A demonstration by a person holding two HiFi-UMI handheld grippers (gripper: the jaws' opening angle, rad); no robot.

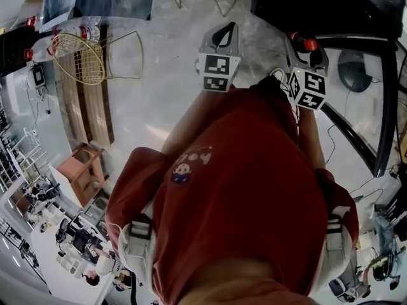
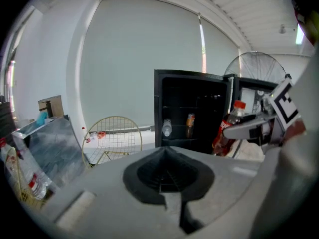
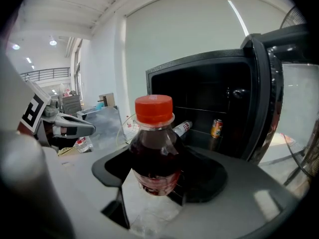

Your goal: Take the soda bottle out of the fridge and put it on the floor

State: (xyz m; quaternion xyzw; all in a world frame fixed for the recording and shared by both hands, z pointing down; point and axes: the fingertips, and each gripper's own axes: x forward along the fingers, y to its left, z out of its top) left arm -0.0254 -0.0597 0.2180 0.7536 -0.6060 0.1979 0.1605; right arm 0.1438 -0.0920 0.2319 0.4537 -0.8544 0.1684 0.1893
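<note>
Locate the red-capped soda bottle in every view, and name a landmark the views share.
Head view: soda bottle, top right, only its red cap shows.
Left gripper view: right of centre, beside the fridge.
Right gripper view: centre, clamped between the jaws.
Shared landmark: the open black fridge, in both gripper views.

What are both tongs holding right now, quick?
Left tongs: closed, holding nothing.
Right tongs: closed on the clear plastic soda bottle with dark drink and red cap.
</note>
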